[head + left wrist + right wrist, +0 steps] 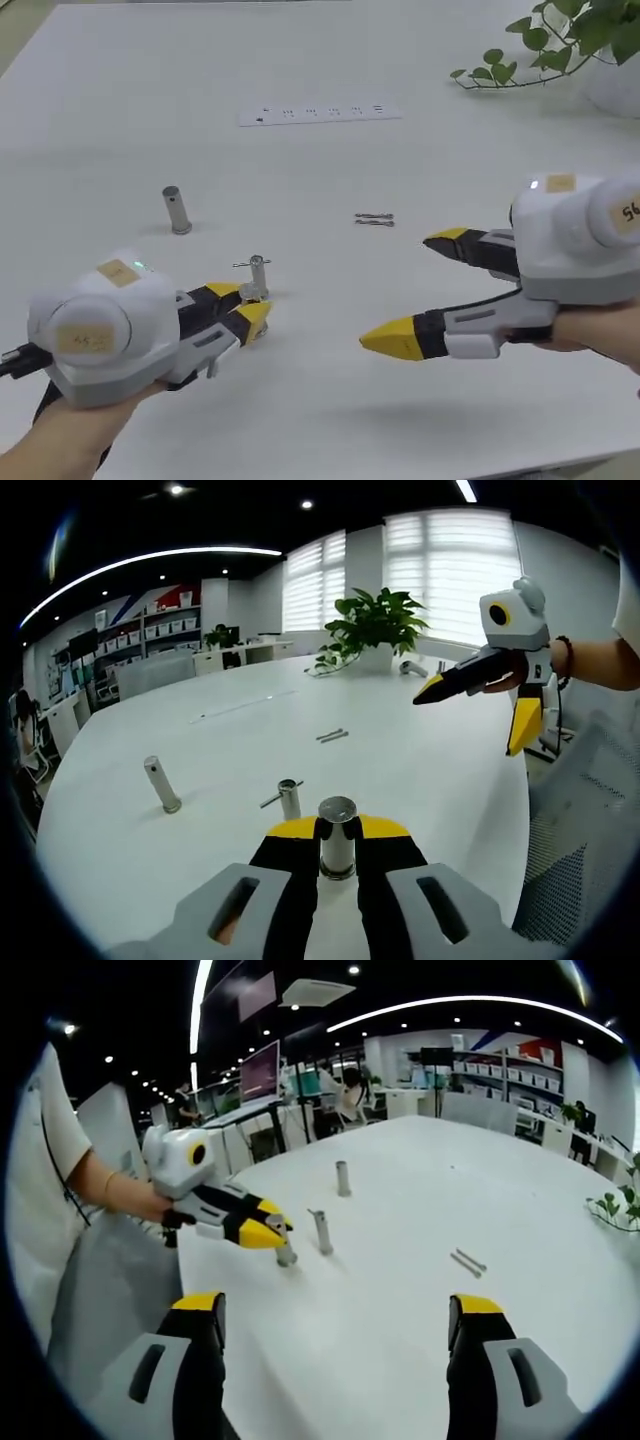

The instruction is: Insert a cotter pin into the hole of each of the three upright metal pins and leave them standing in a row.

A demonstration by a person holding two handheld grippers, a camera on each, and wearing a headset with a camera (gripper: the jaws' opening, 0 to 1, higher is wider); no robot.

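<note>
My left gripper (252, 308) is shut on an upright metal pin (337, 842) that stands on the white table (330, 400). Just beyond it stands a second pin (257, 272) with a cotter pin through its top. A third, bare pin (176, 210) stands farther back to the left. Two loose cotter pins (374, 218) lie side by side mid-table. My right gripper (410, 290) hovers open to the right of the pins, holding nothing. In the right gripper view, my left gripper (262, 1230) grips its pin (286, 1252) beside the pin with the cotter pin (321, 1230).
A white power strip (320, 114) lies at the back of the table. A potted plant (560, 40) stands at the back right corner. Office desks and shelves fill the room behind.
</note>
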